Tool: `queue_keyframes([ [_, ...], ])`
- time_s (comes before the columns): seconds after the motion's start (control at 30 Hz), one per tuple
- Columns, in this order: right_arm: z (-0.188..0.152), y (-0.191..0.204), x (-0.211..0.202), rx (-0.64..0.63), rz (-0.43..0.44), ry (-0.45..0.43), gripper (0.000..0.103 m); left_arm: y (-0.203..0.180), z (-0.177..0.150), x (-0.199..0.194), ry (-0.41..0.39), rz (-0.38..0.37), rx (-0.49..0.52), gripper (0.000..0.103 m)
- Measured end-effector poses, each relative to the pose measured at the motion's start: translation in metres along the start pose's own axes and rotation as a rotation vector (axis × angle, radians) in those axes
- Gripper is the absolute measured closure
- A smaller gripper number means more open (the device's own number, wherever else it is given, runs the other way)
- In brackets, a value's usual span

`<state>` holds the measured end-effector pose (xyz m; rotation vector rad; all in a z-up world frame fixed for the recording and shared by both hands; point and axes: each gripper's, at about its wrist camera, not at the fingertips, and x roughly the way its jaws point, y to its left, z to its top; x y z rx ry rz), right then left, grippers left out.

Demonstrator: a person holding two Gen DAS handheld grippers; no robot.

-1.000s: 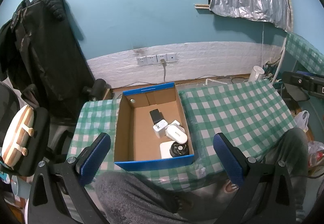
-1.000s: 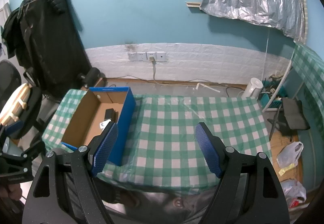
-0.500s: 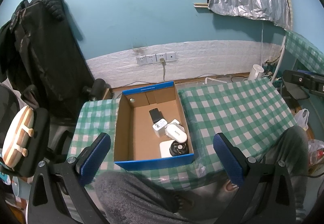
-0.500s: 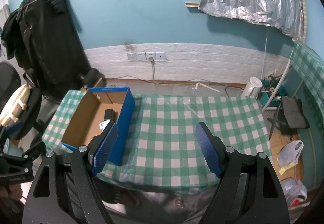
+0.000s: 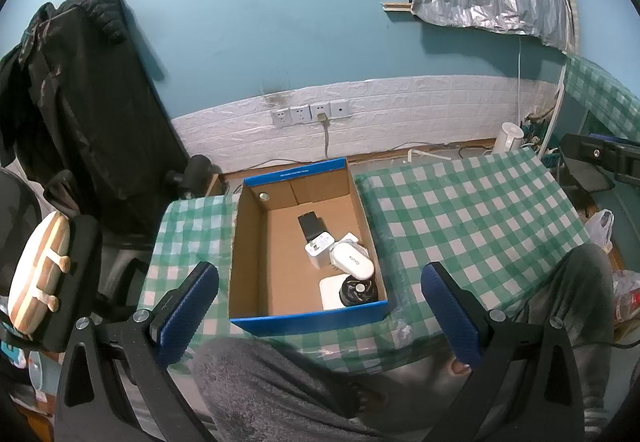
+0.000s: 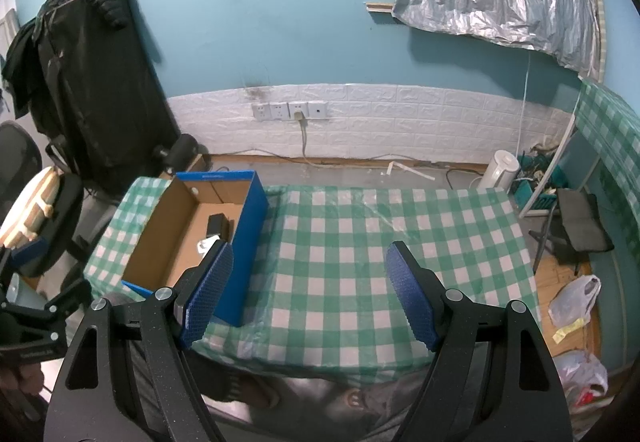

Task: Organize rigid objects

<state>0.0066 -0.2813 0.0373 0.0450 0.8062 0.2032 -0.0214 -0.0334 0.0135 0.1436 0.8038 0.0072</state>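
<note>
A low table (image 6: 360, 242) is standing before the wall, and a green-and-white checked cloth (image 5: 472, 210) under clear plastic film is covering its whole top. A cardboard box with blue outer walls (image 5: 308, 318) is sitting directly on the cloth at the table's left end, open side up. It is reaching from the near edge almost to the far edge. The stretch of cloth to the right of the box is lying bare, with wrinkles in the film.
</note>
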Motion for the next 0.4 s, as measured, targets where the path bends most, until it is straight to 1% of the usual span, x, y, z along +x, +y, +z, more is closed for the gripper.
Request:
queue_keyframes([
  [0.4, 0.0001, 0.0012, 0.0008, -0.002, -0.002, 0.004, 0.024, 0.0038, -0.0013, 0.0035, 0.003, -0.001, -0.003, 0.001],
])
